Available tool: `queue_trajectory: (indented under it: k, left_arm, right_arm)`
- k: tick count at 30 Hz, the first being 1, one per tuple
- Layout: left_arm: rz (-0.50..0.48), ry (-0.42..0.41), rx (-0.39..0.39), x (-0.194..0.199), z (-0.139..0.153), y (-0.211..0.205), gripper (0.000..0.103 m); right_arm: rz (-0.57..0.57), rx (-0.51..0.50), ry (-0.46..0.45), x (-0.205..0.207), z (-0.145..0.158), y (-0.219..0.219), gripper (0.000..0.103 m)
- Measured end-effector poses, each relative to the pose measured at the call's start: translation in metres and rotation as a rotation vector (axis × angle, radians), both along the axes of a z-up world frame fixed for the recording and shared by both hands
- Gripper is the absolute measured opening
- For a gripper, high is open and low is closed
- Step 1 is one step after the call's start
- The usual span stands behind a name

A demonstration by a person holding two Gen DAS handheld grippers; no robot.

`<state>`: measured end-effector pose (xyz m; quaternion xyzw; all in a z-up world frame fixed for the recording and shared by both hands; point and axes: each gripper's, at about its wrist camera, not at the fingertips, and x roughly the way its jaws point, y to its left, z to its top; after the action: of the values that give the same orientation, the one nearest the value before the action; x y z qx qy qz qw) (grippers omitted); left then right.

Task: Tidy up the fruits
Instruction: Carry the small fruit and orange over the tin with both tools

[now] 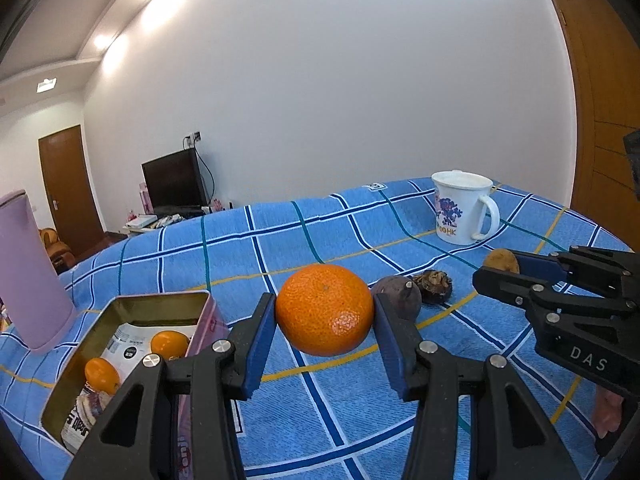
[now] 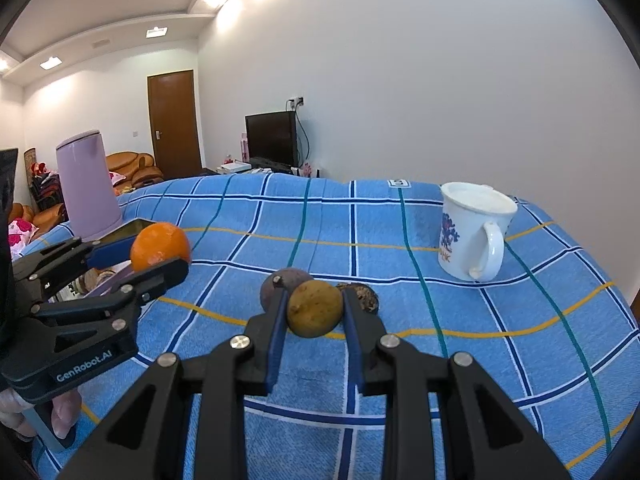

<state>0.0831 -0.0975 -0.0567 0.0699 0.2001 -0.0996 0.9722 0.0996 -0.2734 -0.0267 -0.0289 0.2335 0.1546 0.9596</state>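
My left gripper is shut on a big orange and holds it above the blue checked cloth; it also shows in the right wrist view. My right gripper is shut on a small brown-yellow fruit, seen at right in the left wrist view. A dark purple fruit and a shrivelled dark fruit lie on the cloth just behind. An open tin box at left holds two small oranges on printed paper.
A white mug stands at the back right of the cloth. A tall lilac container stands at the back left, behind the tin. Beyond the table are a TV, a door and a sofa.
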Motion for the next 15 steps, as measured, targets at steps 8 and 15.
queue_trajectory:
  k: [8,15]
  left_arm:
    - [0.028,-0.028,0.000,-0.0060,0.0016,0.0017,0.050]
    - [0.076,-0.039,-0.006,-0.0073,0.0026,0.0062,0.050]
  right_arm:
    - [-0.002,0.002,-0.012,-0.0015,0.0015,-0.0005,0.030]
    - [-0.006,-0.008,-0.022,-0.0034,0.0023,0.0012,0.030]
